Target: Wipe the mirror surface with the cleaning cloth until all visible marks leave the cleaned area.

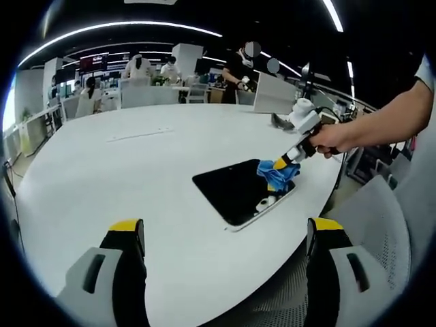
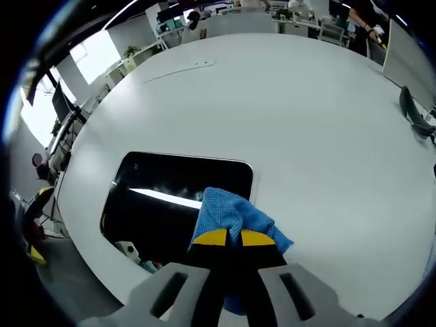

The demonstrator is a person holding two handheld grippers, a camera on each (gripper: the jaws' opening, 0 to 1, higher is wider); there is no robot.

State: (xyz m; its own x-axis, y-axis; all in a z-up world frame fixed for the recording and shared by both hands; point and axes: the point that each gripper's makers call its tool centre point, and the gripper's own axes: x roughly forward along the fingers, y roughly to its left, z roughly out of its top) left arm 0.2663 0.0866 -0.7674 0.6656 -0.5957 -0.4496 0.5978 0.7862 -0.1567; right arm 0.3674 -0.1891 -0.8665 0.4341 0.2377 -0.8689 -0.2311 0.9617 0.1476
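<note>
A rectangular mirror (image 1: 235, 191) lies flat on the white table (image 1: 136, 177), its glass dark with reflected ceiling lights. The right gripper (image 1: 281, 164) comes in from the right, held by a person's hand, and is shut on a blue cleaning cloth (image 1: 277, 174) pressed onto the mirror's right end. In the right gripper view the mirror (image 2: 170, 197) lies ahead and to the left, and the cloth (image 2: 228, 218) bunches at the yellow-tipped jaws of my right gripper (image 2: 228, 238). My left gripper (image 1: 225, 235) stands open above the table's near edge, short of the mirror, with nothing between its fingers.
A grey chair (image 1: 381, 245) stands at the table's right edge. A thin white strip (image 1: 139, 134) lies on the far part of the table. A dark object (image 2: 412, 112) sits at the table's right side. People and desks fill the background.
</note>
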